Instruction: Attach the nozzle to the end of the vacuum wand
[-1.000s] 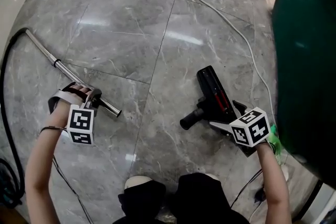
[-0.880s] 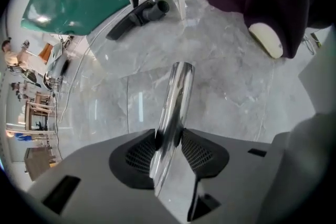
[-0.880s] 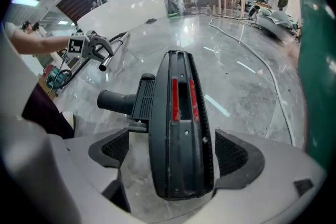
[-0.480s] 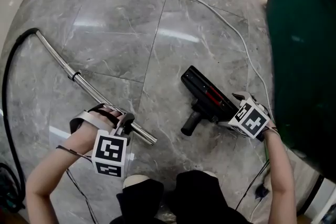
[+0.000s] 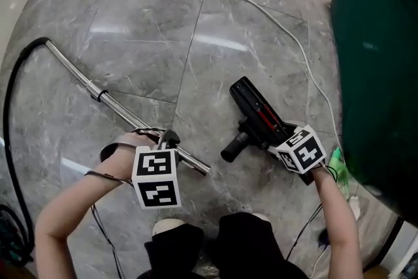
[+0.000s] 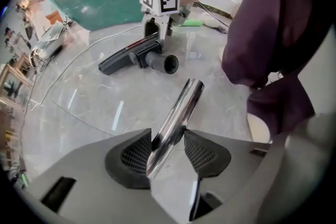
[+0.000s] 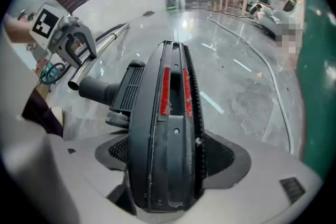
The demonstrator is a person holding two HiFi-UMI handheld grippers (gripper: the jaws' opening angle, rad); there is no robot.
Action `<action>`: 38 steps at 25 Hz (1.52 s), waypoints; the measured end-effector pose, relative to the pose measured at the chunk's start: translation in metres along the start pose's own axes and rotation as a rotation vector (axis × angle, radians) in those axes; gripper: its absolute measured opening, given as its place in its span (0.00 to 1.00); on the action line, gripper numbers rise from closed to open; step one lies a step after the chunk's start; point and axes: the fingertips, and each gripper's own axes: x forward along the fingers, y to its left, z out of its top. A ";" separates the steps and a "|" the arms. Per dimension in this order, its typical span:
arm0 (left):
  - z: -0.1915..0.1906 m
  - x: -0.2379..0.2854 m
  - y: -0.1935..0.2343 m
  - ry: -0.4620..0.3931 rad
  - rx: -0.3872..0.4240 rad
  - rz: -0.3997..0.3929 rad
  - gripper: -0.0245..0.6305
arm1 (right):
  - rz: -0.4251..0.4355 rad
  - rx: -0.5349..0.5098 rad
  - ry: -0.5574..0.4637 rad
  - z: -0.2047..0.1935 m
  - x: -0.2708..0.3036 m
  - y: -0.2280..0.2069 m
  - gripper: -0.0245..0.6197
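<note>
The chrome vacuum wand (image 5: 85,83) runs across the grey floor from the upper left, and its open end (image 5: 204,170) points at the nozzle. My left gripper (image 5: 168,140) grips the wand (image 6: 184,102) just behind that end. Both pads touch the tube while the jaws are opening. The black floor nozzle (image 5: 258,115) with red strips lies to the right, its round neck (image 5: 234,147) facing the wand's end across a short gap. My right gripper (image 5: 284,140) has the nozzle body (image 7: 170,113) between its pads, and its jaws are closing on it.
A black hose (image 5: 10,95) curves from the wand's far end down the left edge. A white cable (image 5: 274,16) crosses the floor behind the nozzle. A large dark green object (image 5: 379,62) fills the right side. The person's shoe (image 5: 173,229) and legs are at the bottom.
My left gripper has carried the wand to the right, so its end is now close to the nozzle's neck. The right gripper has come down over the nozzle, which has turned slightly.
</note>
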 end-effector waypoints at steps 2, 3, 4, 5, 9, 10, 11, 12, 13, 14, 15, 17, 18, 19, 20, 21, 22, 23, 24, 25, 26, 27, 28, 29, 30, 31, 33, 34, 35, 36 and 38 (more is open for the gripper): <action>0.007 -0.001 0.017 -0.024 -0.023 0.026 0.33 | -0.028 0.086 -0.042 -0.001 -0.003 -0.004 0.66; 0.011 -0.002 0.025 -0.037 -0.032 0.037 0.33 | -0.045 0.123 -0.065 -0.002 -0.007 -0.007 0.66; 0.014 -0.003 0.033 -0.050 -0.039 0.049 0.33 | -0.064 0.160 -0.090 -0.004 -0.011 -0.011 0.66; 0.017 -0.005 0.040 -0.061 -0.045 0.060 0.33 | -0.083 0.201 -0.118 -0.005 -0.016 -0.015 0.66; 0.025 -0.010 0.066 -0.095 -0.071 0.114 0.33 | -0.201 0.353 -0.219 -0.008 -0.038 -0.026 0.66; 0.028 -0.012 0.072 -0.107 -0.082 0.129 0.33 | -0.236 0.370 -0.233 -0.007 -0.042 -0.027 0.66; 0.030 -0.015 0.079 -0.120 -0.093 0.145 0.33 | -0.261 0.388 -0.244 -0.007 -0.045 -0.027 0.66; 0.033 -0.018 0.085 -0.133 -0.102 0.159 0.33 | -0.269 0.415 -0.255 -0.006 -0.045 -0.025 0.66; 0.036 -0.022 0.089 -0.144 -0.107 0.171 0.33 | -0.261 0.455 -0.269 -0.006 -0.045 -0.024 0.66; 0.039 -0.025 0.093 -0.155 -0.110 0.180 0.33 | -0.247 0.499 -0.284 -0.006 -0.043 -0.022 0.66; 0.041 -0.028 0.096 -0.164 -0.112 0.187 0.33 | -0.243 0.531 -0.294 -0.006 -0.042 -0.020 0.66; 0.044 -0.033 0.100 -0.177 -0.115 0.196 0.33 | -0.278 0.530 -0.291 -0.005 -0.041 -0.020 0.66; 0.044 -0.035 0.101 -0.180 -0.116 0.198 0.33 | -0.299 0.516 -0.284 -0.005 -0.041 -0.020 0.66; 0.045 -0.036 0.102 -0.182 -0.117 0.200 0.34 | -0.309 0.511 -0.281 -0.005 -0.041 -0.020 0.66; 0.046 -0.037 0.103 -0.183 -0.116 0.203 0.33 | -0.307 0.517 -0.283 -0.004 -0.041 -0.018 0.66; 0.046 -0.037 0.103 -0.183 -0.116 0.207 0.34 | -0.303 0.526 -0.287 -0.003 -0.041 -0.017 0.66; 0.046 -0.036 0.104 -0.182 -0.116 0.209 0.33 | -0.301 0.530 -0.290 -0.002 -0.041 -0.014 0.66; 0.046 -0.035 0.105 -0.182 -0.117 0.212 0.34 | -0.303 0.530 -0.292 0.000 -0.042 -0.011 0.66; 0.046 -0.034 0.105 -0.180 -0.117 0.214 0.34 | -0.307 0.529 -0.293 0.002 -0.042 -0.008 0.66; 0.045 -0.033 0.105 -0.176 -0.117 0.217 0.34 | -0.312 0.534 -0.294 0.003 -0.042 -0.006 0.66; 0.044 -0.032 0.105 -0.172 -0.116 0.222 0.34 | -0.317 0.543 -0.294 0.003 -0.043 -0.004 0.66; 0.044 -0.031 0.106 -0.168 -0.117 0.227 0.34 | -0.321 0.553 -0.291 0.003 -0.043 -0.002 0.66; 0.043 -0.030 0.107 -0.166 -0.118 0.231 0.34 | -0.323 0.565 -0.287 0.002 -0.043 -0.001 0.66; 0.042 -0.029 0.107 -0.166 -0.120 0.235 0.34 | -0.321 0.577 -0.282 0.000 -0.042 0.001 0.66; 0.042 -0.028 0.108 -0.164 -0.122 0.239 0.34 | -0.318 0.591 -0.277 -0.001 -0.041 0.002 0.66; 0.042 -0.026 0.108 -0.161 -0.123 0.245 0.34 | -0.314 0.604 -0.271 -0.003 -0.039 0.004 0.66; 0.042 -0.021 0.110 -0.148 -0.125 0.262 0.34 | -0.319 0.622 -0.255 -0.007 -0.038 0.005 0.66; 0.043 -0.019 0.112 -0.140 -0.126 0.277 0.34 | -0.334 0.621 -0.246 -0.008 -0.039 0.004 0.66; 0.045 -0.016 0.115 -0.131 -0.126 0.298 0.34 | -0.358 0.611 -0.235 -0.009 -0.040 0.002 0.66; 0.047 -0.012 0.118 -0.120 -0.121 0.321 0.34 | -0.387 0.594 -0.224 -0.008 -0.042 0.000 0.66; 0.052 -0.006 0.126 -0.096 -0.114 0.367 0.34 | -0.445 0.555 -0.205 -0.004 -0.046 -0.008 0.66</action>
